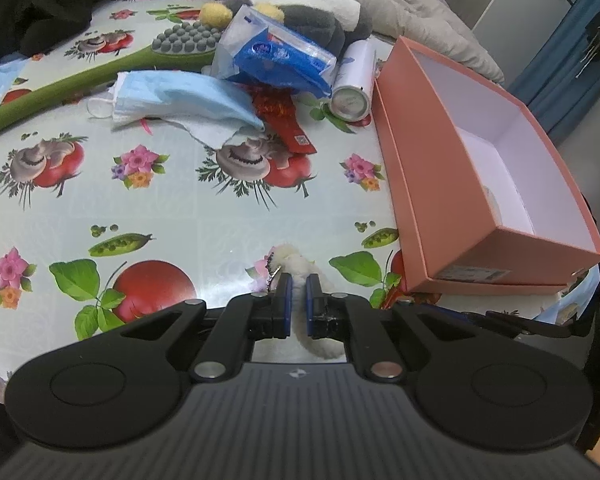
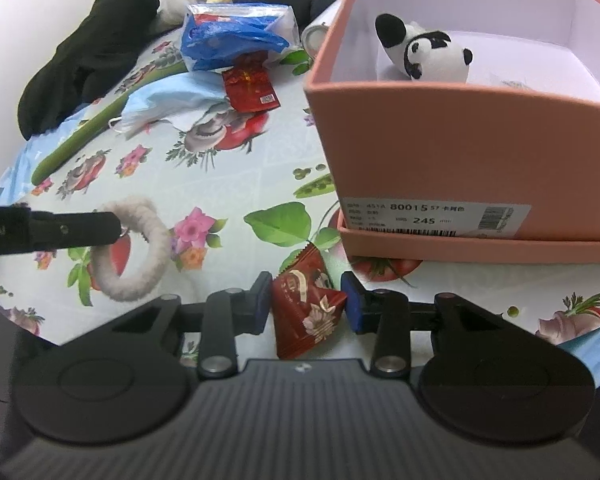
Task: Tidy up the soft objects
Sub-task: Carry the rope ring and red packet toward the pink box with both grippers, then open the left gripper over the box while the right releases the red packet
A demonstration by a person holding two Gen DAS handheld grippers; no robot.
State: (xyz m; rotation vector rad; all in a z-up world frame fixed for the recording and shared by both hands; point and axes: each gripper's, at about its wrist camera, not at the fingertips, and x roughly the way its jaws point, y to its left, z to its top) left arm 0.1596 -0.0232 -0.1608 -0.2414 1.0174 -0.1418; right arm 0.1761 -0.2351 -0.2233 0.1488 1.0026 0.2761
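Note:
My left gripper (image 1: 299, 286) is shut on a fluffy white ring (image 1: 294, 260) just above the flowered tablecloth. The right wrist view shows that ring (image 2: 140, 248) hanging from the left gripper's fingertips (image 2: 112, 224). My right gripper (image 2: 306, 302) has a red snack packet (image 2: 306, 312) between its blue pads, and both pads touch its sides. The pink shoebox (image 2: 420, 140) stands just behind it with a black-and-white panda plush (image 2: 428, 52) inside. In the left wrist view the pink shoebox (image 1: 440, 184) is on the right.
At the back lie a blue tissue pack (image 1: 280, 56), blue face masks (image 1: 180, 96), a red packet (image 1: 284, 120), a white can (image 1: 352, 80), a green massage stick (image 1: 80, 80), a grey plush (image 1: 320, 20) and a black garment (image 2: 92, 52).

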